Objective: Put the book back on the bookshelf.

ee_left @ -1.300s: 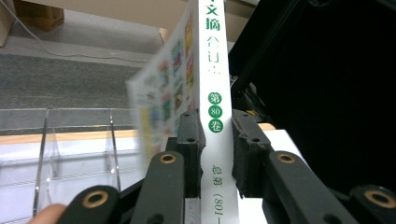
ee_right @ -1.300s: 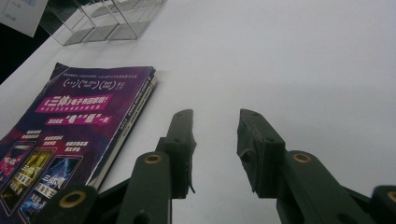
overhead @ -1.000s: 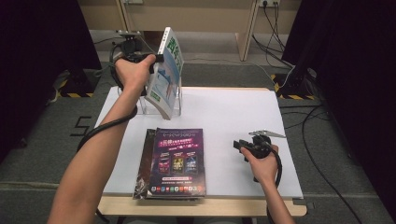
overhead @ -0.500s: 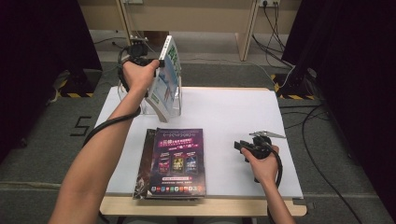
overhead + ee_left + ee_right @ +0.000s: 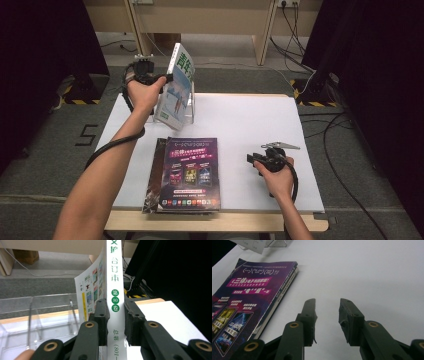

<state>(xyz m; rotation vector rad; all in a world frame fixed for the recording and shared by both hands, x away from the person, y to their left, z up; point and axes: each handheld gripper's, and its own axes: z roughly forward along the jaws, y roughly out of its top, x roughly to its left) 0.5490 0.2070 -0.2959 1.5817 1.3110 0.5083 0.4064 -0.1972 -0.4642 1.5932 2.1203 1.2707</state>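
Jaws parted and empty, our right gripper (image 5: 253,160) rests on the near right of the white table (image 5: 250,120), purple magazines (image 5: 187,172) stacked to its left. Farther off, our left gripper (image 5: 115,315) clamps the white volume (image 5: 175,90) by its spine, upright, directly above the empty clear stand (image 5: 37,315) at far left.

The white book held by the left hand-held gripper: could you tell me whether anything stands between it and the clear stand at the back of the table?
Nothing visible does. The white book, clamped by the left hand-held gripper, hangs over the clear stand.
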